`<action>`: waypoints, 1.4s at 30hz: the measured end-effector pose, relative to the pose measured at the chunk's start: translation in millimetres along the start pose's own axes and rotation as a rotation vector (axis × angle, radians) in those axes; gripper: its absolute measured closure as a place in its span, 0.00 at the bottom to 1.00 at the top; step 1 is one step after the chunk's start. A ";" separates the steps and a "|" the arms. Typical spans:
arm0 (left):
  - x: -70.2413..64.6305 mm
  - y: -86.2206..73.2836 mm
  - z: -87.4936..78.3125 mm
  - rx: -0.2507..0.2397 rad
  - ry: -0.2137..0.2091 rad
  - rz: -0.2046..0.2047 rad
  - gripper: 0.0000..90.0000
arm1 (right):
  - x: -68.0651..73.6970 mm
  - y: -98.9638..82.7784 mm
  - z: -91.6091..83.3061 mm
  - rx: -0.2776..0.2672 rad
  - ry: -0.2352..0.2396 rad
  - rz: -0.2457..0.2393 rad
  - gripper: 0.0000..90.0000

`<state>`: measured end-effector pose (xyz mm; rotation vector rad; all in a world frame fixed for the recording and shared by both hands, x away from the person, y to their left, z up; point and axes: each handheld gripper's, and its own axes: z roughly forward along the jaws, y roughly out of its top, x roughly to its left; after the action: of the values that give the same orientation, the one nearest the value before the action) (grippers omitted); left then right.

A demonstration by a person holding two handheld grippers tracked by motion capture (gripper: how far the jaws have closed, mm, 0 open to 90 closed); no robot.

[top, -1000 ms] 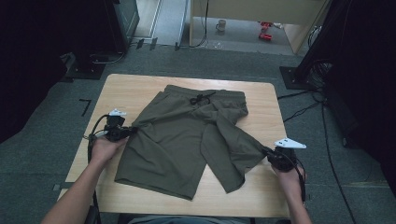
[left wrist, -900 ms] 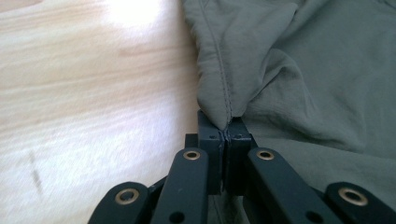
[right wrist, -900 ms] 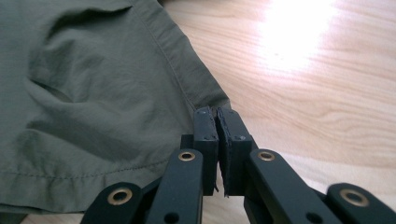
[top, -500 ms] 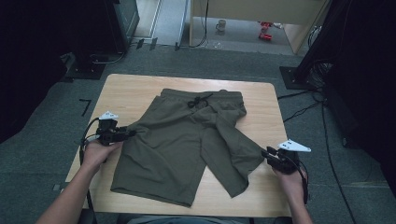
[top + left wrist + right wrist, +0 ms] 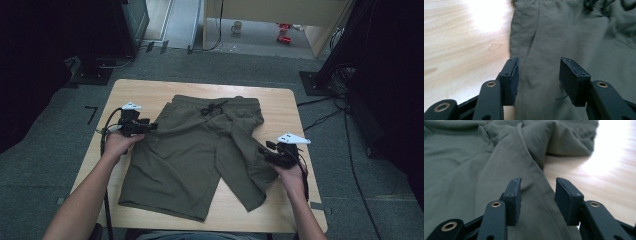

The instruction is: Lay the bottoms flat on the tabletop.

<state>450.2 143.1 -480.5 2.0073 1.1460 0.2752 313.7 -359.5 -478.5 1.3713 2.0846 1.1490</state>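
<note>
Both claws have let go of the shorts (image 5: 200, 150): left claw (image 5: 150, 127) and right claw (image 5: 263, 152) have just been opening, fabric lying flatter on the tabletop (image 5: 145, 90)

Lab or workshop: grey carpet floor (image 5: 60, 165), trailing cables (image 5: 325, 117), black equipment stands (image 5: 345, 45), wooden table (image 5: 140, 92).

1 pair of olive shorts (image 5: 200, 155), 1 wooden table (image 5: 145, 90), 2 handheld grippers: left gripper (image 5: 150, 127), right gripper (image 5: 264, 151). On the floor beyond: 1 mug (image 5: 236, 27), 2 small red items (image 5: 284, 33).
</note>
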 end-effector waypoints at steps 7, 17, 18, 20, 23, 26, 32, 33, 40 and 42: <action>3.3 8.3 23.5 -0.010 0.032 0.038 0.56 | 9.3 19.3 28.8 0.018 0.016 -0.040 0.59; 7.5 7.3 47.8 0.029 0.094 0.034 0.57 | 12.7 25.7 59.3 0.057 0.024 -0.030 0.52; 7.1 7.0 48.7 0.024 0.097 0.042 0.57 | 12.8 25.5 60.5 0.062 0.024 -0.032 0.52; 6.7 7.4 49.8 0.019 0.102 0.041 0.58 | 12.5 24.9 63.6 0.077 0.027 -0.032 0.55; 4.0 7.4 50.5 0.021 0.137 0.056 0.62 | 13.3 24.0 66.3 0.107 0.023 -0.044 0.73; 3.8 6.7 49.5 0.018 0.134 0.042 0.79 | 16.7 23.3 66.5 0.135 -0.005 -0.100 0.91; 3.3 7.0 47.4 0.039 0.104 0.036 0.99 | 16.8 25.6 61.0 0.127 -0.002 -0.076 0.99; 3.0 7.8 46.6 0.051 0.112 0.043 1.00 | 16.3 26.3 58.5 0.123 -0.002 -0.073 0.99; 19.2 3.2 32.2 0.065 0.151 -0.013 1.00 | 6.9 25.9 41.1 0.112 -0.027 -0.067 0.99; 23.5 1.0 27.6 0.062 0.159 -0.032 1.00 | 1.9 23.5 36.9 0.116 -0.039 -0.063 0.99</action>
<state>478.9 147.1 -502.5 2.0487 1.2989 0.3932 351.7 -338.0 -481.1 1.3573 2.1800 0.9820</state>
